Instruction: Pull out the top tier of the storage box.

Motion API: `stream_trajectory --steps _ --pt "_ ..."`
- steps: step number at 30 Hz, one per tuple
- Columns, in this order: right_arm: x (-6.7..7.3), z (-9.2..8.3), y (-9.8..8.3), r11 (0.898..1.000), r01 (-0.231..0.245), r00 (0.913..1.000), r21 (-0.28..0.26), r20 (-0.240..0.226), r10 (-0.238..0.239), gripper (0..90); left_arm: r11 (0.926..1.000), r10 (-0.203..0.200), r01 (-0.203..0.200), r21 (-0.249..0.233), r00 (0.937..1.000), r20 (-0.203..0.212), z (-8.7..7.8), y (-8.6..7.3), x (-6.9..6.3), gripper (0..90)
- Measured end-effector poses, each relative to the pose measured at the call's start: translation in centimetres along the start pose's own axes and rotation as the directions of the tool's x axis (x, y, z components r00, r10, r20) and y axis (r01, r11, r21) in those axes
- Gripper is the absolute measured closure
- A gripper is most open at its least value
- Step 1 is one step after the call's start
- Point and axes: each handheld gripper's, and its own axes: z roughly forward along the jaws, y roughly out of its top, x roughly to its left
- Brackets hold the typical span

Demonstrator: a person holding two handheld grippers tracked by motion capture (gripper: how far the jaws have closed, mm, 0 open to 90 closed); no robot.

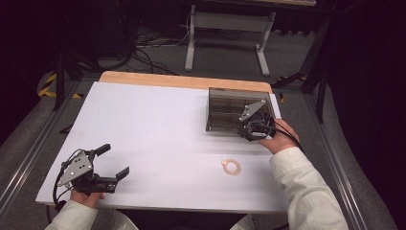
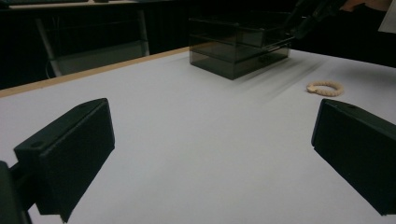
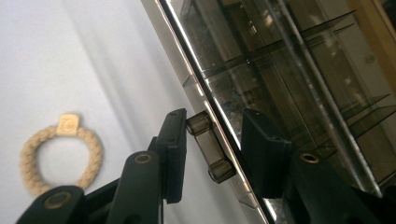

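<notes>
At the near left corner of the surface (image 1: 143, 120), the left hand-held gripper (image 1: 114, 162) hovers with its jaws spread wide and nothing between them, well apart from everything else. Further right, the rope ring (image 1: 231, 166) lies flat on the surface, near the right hand (image 1: 274, 142). Rightmost, the right hand-held gripper (image 3: 212, 149) sits at the near edge of the smoked drawer box (image 1: 230, 111), its jaws partly closed and straddling the small drawer handle (image 3: 210, 149); one pad looks to touch the handle's end, but a firm pinch cannot be confirmed. The handle's long axis runs along the drawer front, across the jaws.
</notes>
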Motion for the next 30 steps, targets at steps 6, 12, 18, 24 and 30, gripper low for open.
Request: stream_trajectory --steps 6,12,18,24,30 --pt "0.6 -0.4 0.0 1.000 -0.002 0.9998 0.018 -0.018 0.002 62.3 1.0000 0.008 -0.008 0.000 1.0000 -0.002 0.0 0.0 0.0 0.2" --pt "1.1 -0.7 -0.1 1.000 0.006 0.9996 0.021 -0.027 -0.006 62.7 1.0000 0.009 -0.009 -0.002 1.0000 -0.002 -0.1 0.0 0.0 0.2" --pt "1.5 -0.9 -0.2 1.000 0.021 0.9992 0.021 -0.036 -0.020 63.4 0.9999 0.009 -0.009 -0.005 1.0000 -0.002 -0.1 0.1 0.0 0.2" --pt "2.0 -1.3 0.1 0.999 0.032 0.9989 0.004 -0.033 -0.032 63.9 0.9999 0.009 -0.009 -0.005 1.0000 -0.001 -0.1 0.1 0.0 0.2" --pt "2.0 -1.3 -0.1 1.000 0.028 0.9991 0.000 -0.031 -0.028 63.0 1.0000 0.005 -0.005 -0.004 1.0000 -0.003 -0.2 0.1 0.0 0.2"
